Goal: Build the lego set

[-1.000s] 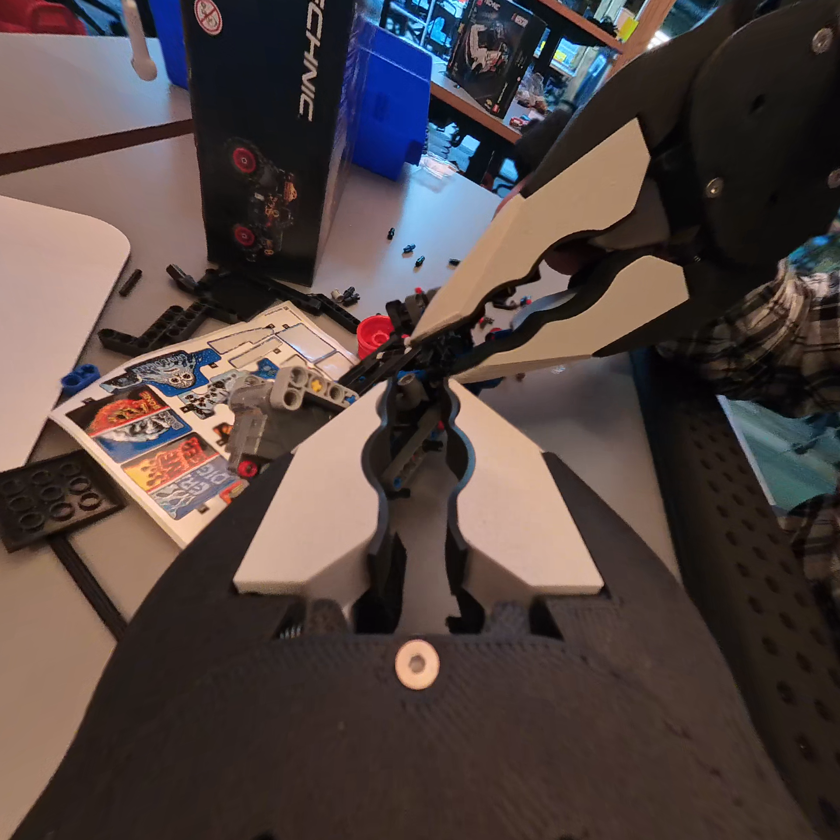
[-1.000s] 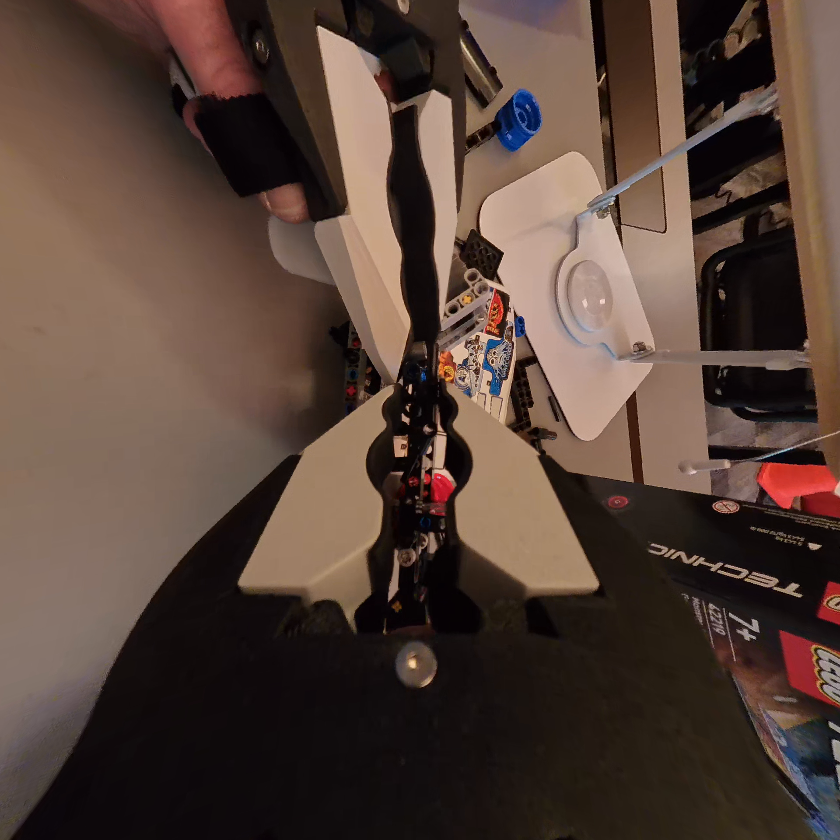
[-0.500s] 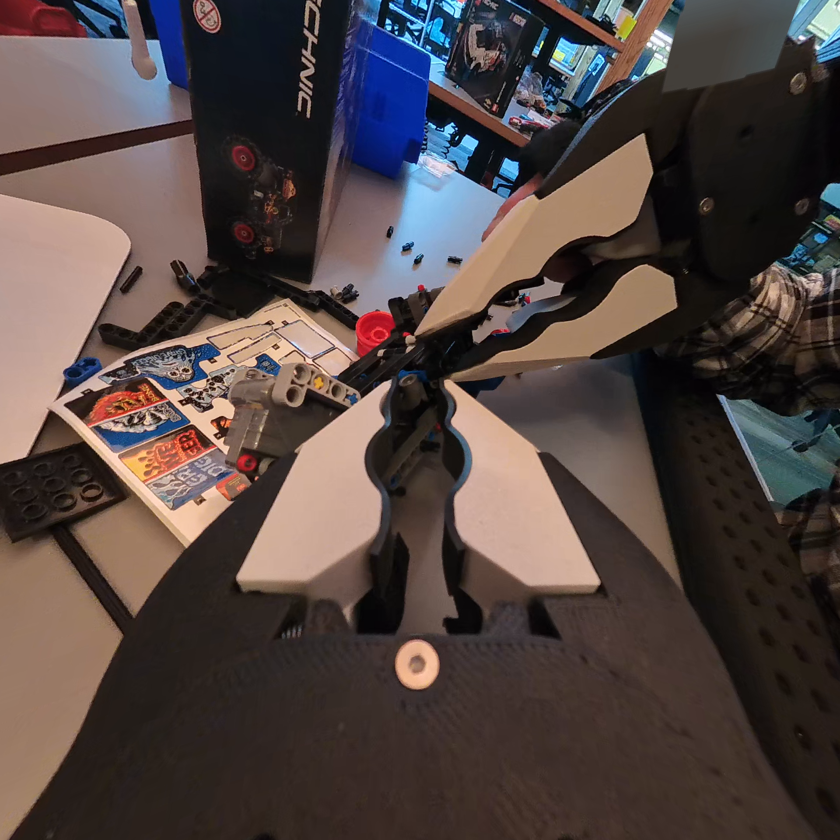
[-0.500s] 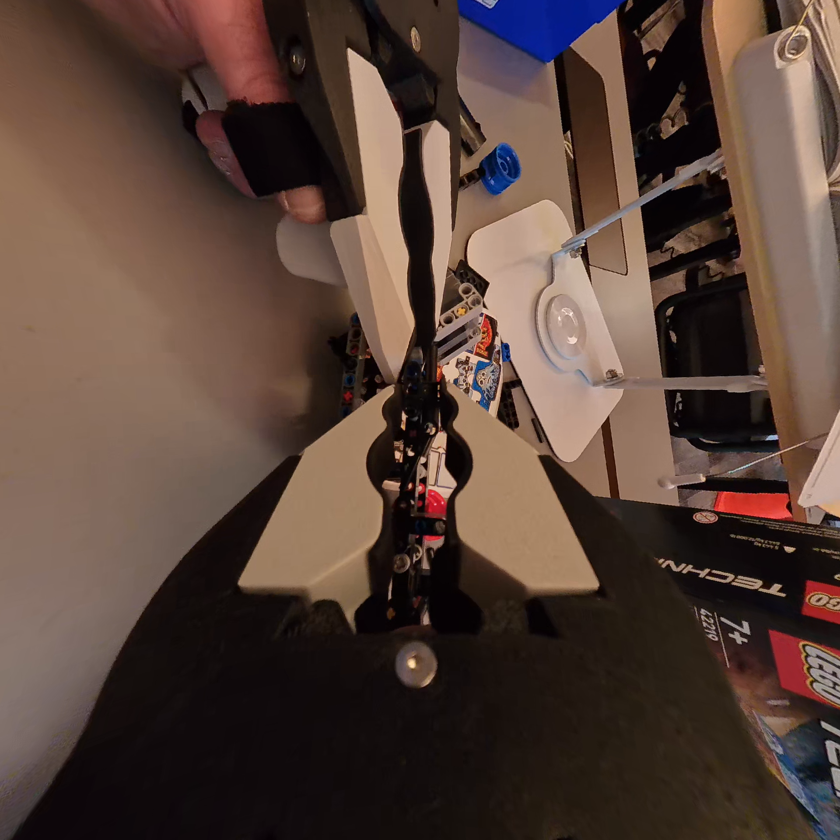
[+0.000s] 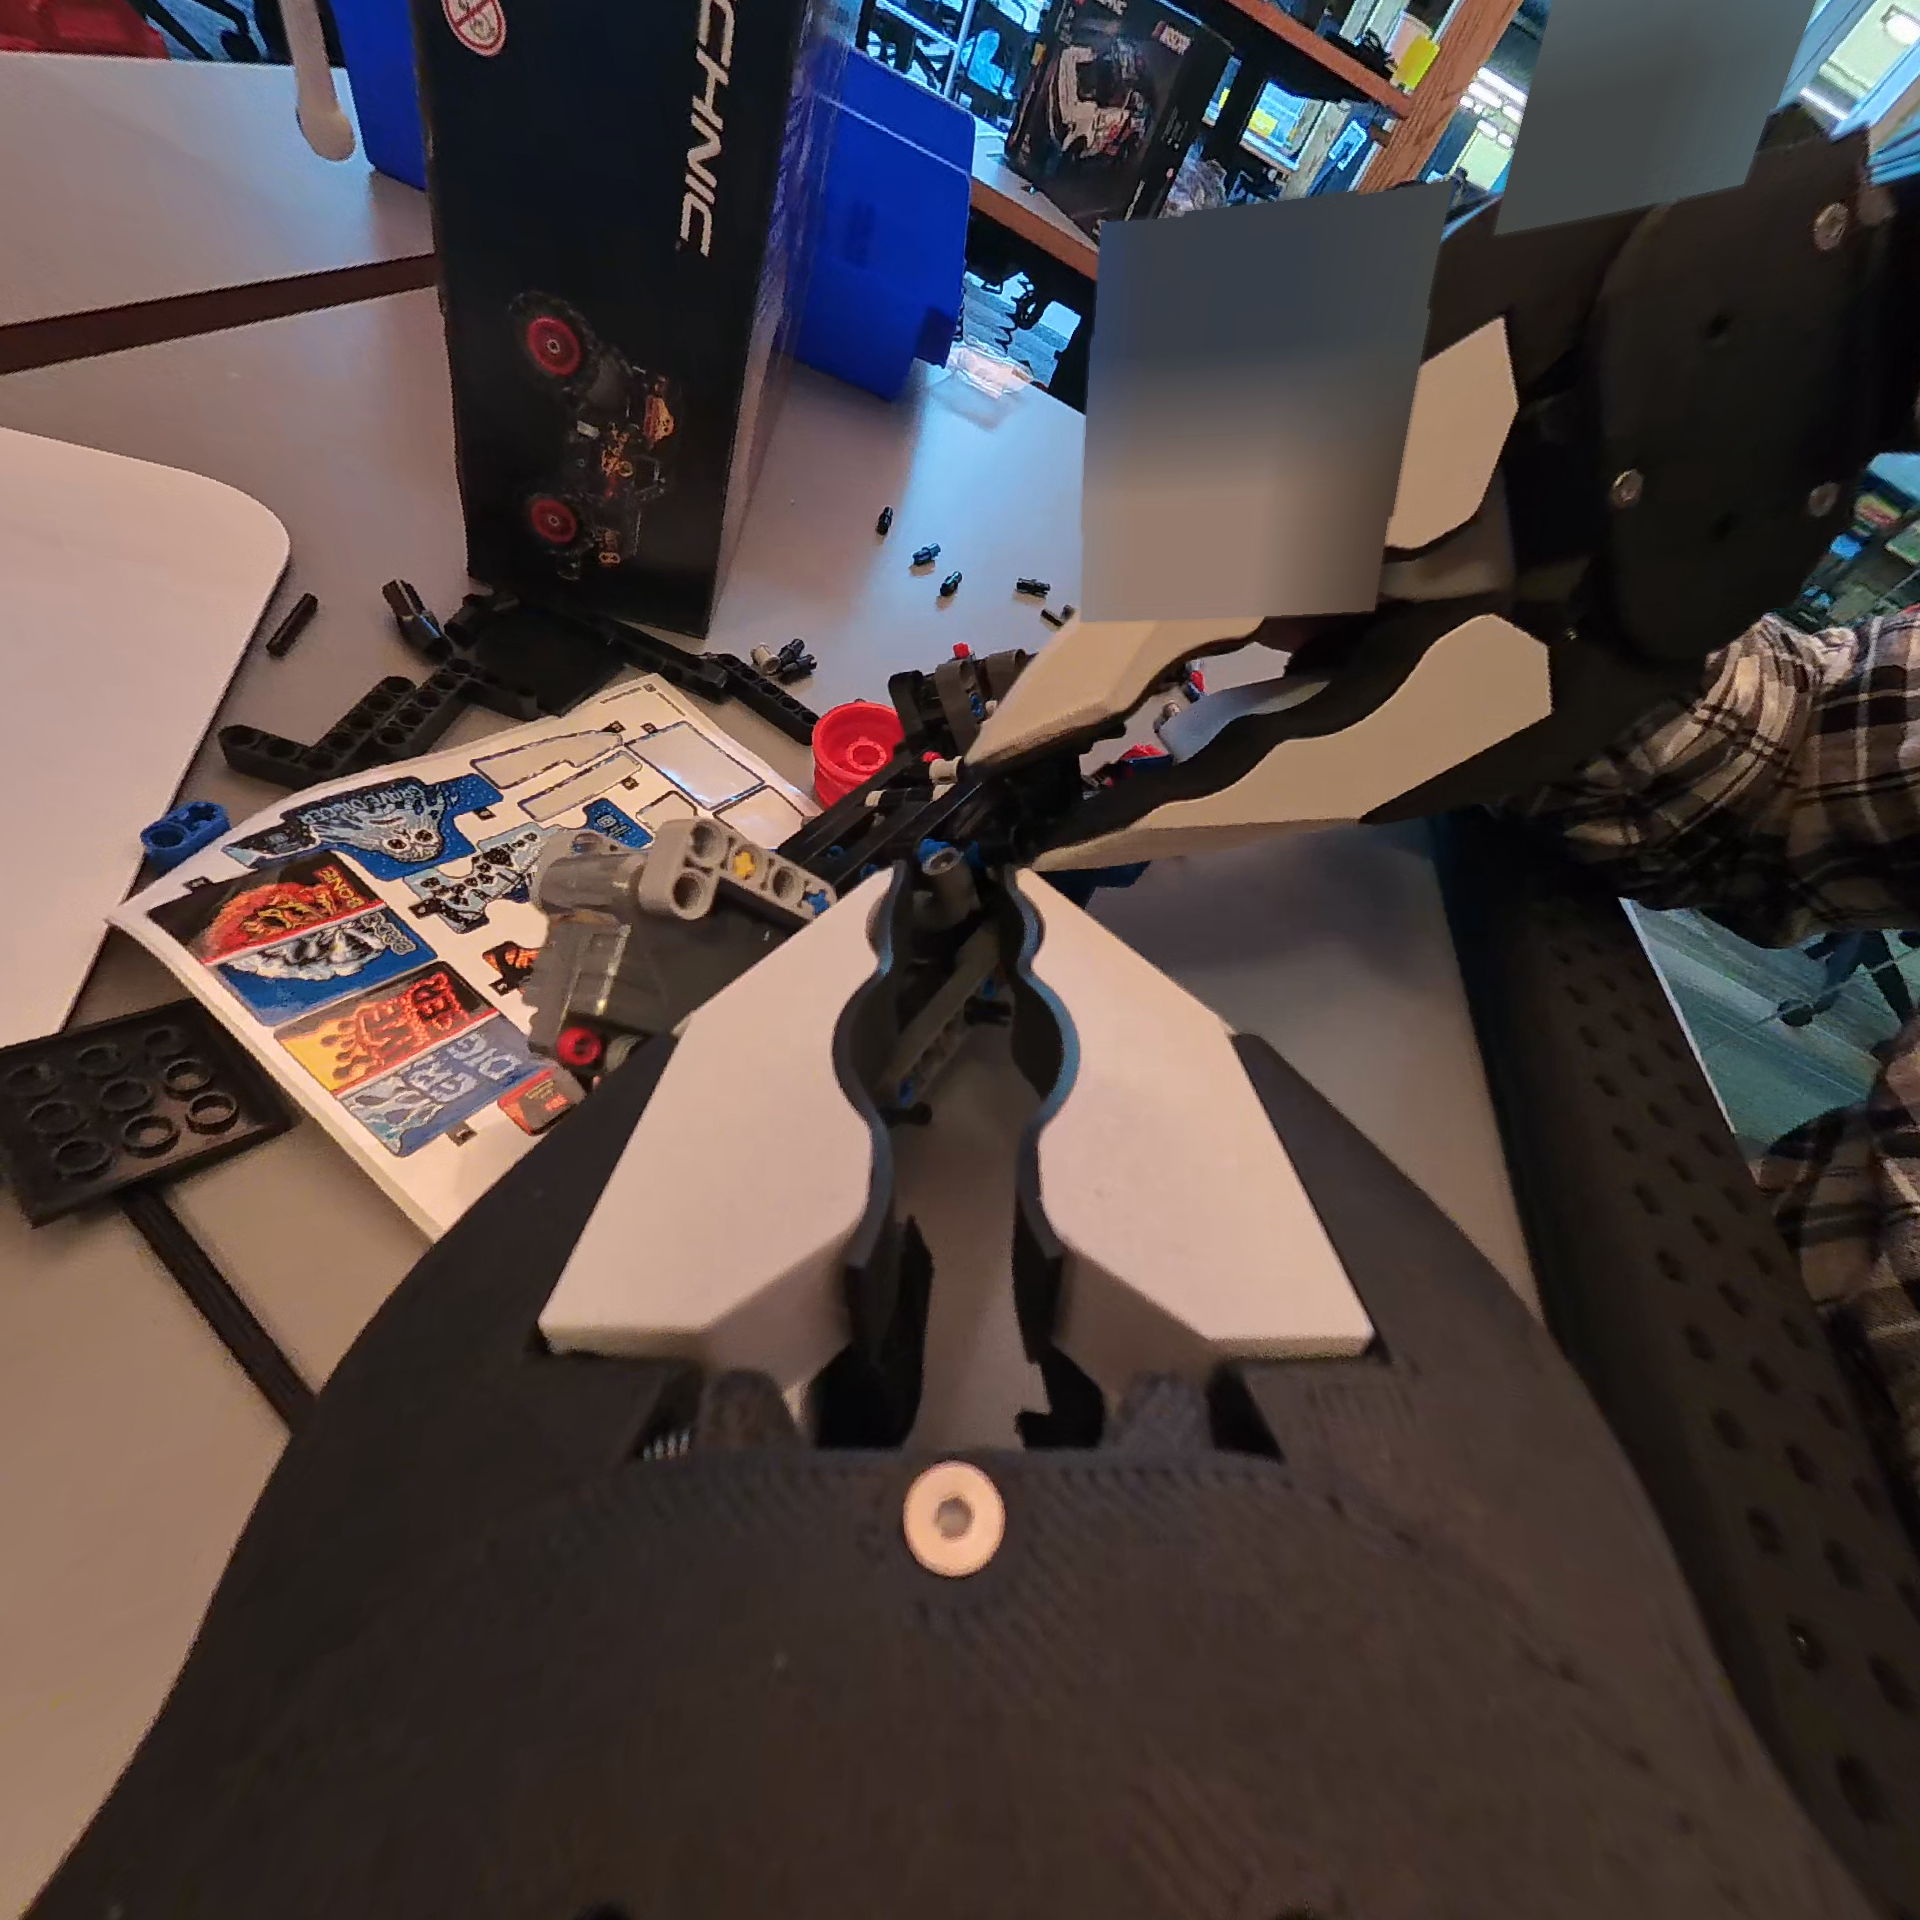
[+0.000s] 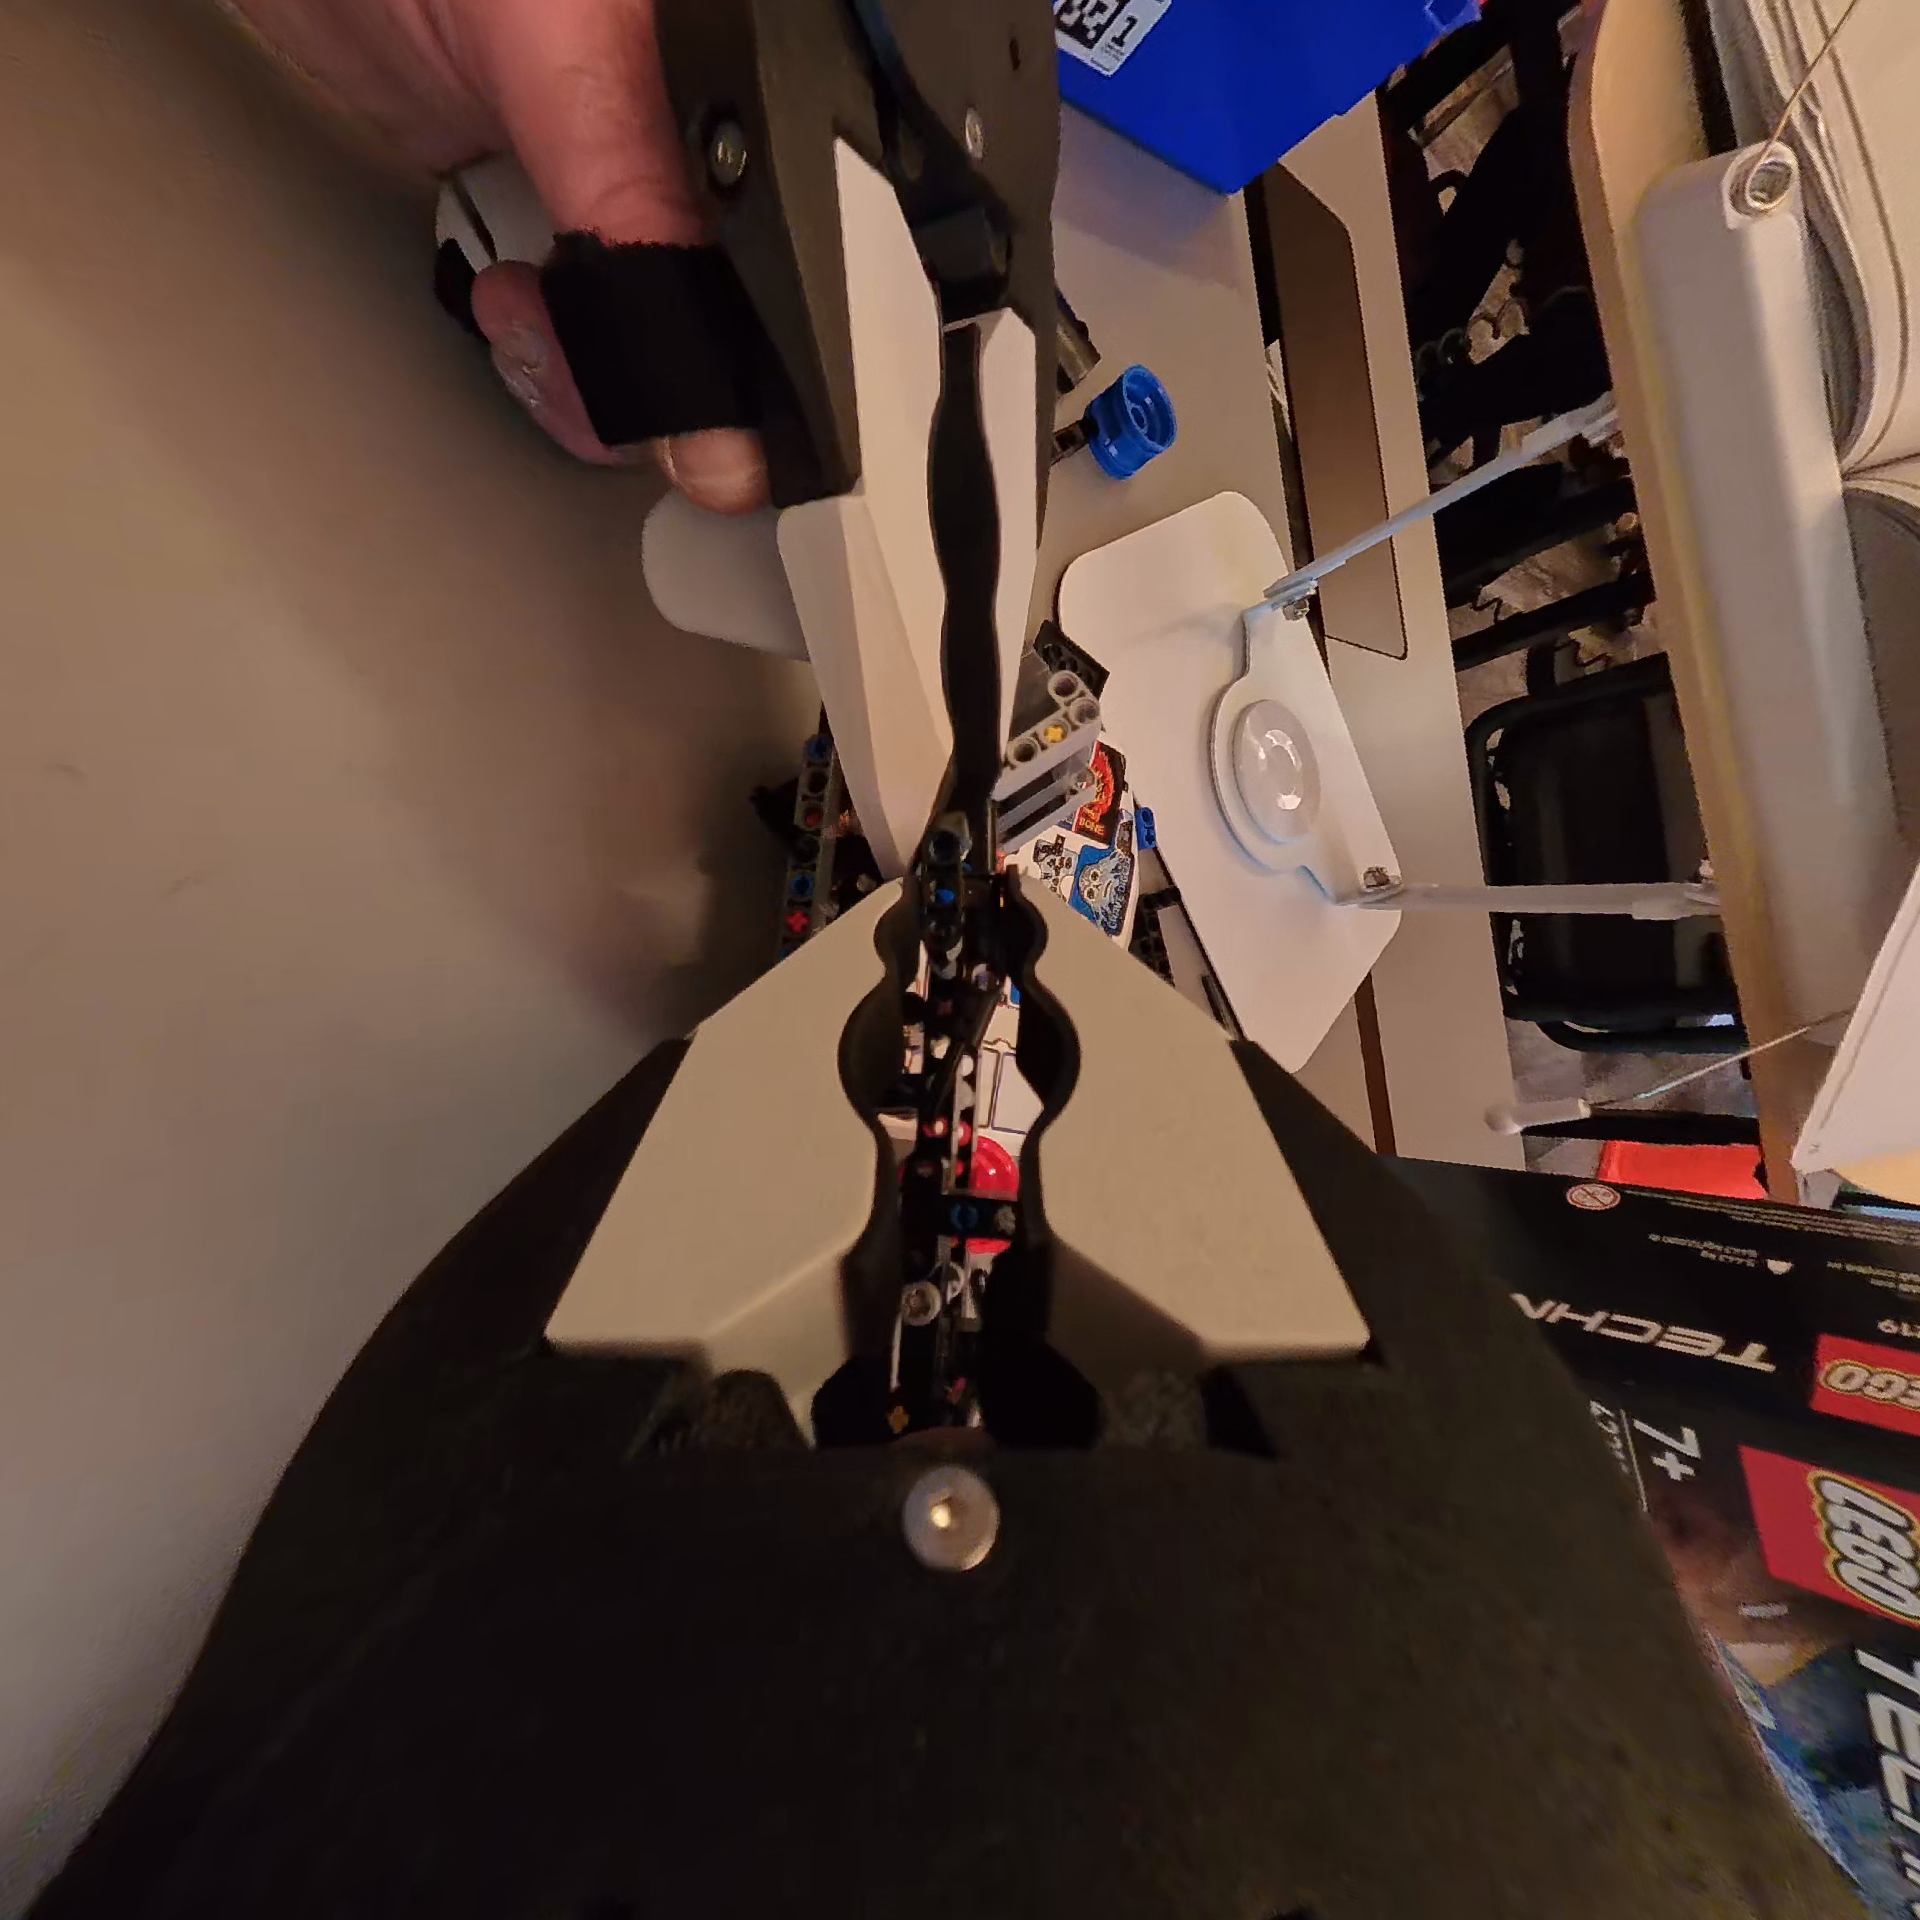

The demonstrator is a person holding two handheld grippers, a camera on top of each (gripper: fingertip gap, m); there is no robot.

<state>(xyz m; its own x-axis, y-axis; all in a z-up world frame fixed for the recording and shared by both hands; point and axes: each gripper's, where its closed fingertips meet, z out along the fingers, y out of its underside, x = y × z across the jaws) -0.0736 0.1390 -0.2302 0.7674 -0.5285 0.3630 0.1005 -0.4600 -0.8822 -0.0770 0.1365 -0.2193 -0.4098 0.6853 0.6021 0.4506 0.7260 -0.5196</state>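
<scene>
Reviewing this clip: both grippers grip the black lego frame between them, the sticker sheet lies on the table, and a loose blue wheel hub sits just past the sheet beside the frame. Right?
One detail is off: the wheel hub beside the lego frame is red, not blue, as the left wrist view shows. The rest holds: the left gripper and right gripper both grip the frame, and the sticker sheet lies on the table.

right wrist view has rotated: blue bin (image 6: 1236,83) now in upper centre of frame, set box (image 6: 1766,1455) shifted lower right. sticker sheet (image 5: 416,935) shifted slightly lower left in left wrist view.
</scene>
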